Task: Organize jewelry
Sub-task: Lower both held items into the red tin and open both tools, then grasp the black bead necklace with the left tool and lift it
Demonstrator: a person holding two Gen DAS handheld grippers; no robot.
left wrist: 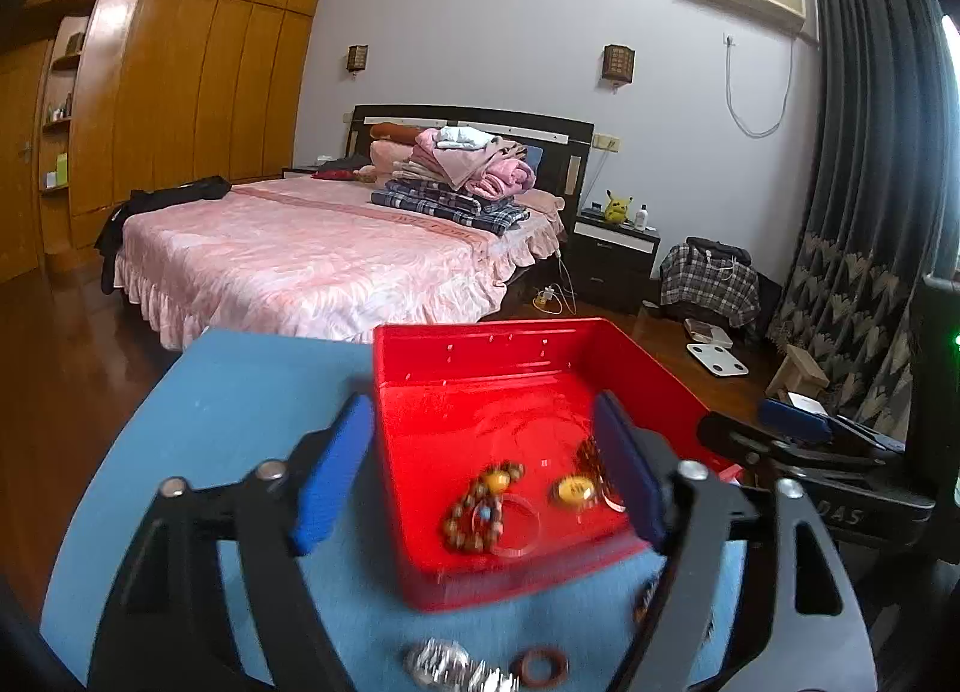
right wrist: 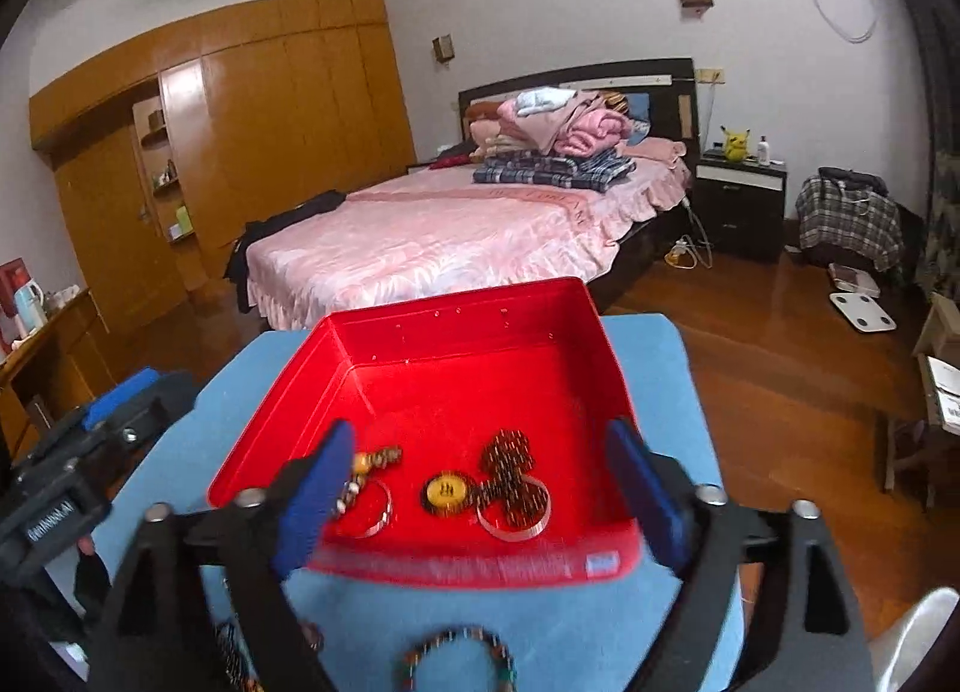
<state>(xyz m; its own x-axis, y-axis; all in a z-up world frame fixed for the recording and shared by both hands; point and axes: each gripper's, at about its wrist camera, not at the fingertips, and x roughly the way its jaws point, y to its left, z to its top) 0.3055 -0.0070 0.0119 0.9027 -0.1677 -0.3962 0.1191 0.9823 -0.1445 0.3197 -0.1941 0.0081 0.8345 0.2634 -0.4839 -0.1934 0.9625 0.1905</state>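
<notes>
Nearest the cameras, loose pieces lay on the blue tabletop (right wrist: 654, 356) short of the tray: a beaded bracelet (right wrist: 455, 656) under the right claw (right wrist: 480, 503), a silver piece (left wrist: 447, 662) and brown ring (left wrist: 539, 667) under the left claw (left wrist: 480, 470), likely awaiting sorting. Both claws hung released, gripping nothing, over the near rim. Beyond, the red tray (right wrist: 474, 302) held beads (left wrist: 480, 503), a yellow pendant (right wrist: 447, 491) and clear bangles (right wrist: 516, 518), seemingly gathered for keeping.

Beyond your blue tabletop (left wrist: 240, 392) stands a bed (left wrist: 312, 260) with a pink cover and folded clothes (left wrist: 462, 176); you have a wooden wardrobe (left wrist: 198, 86) left, a dark nightstand (left wrist: 612, 254) right, a white scale (left wrist: 717, 359) on the floor
</notes>
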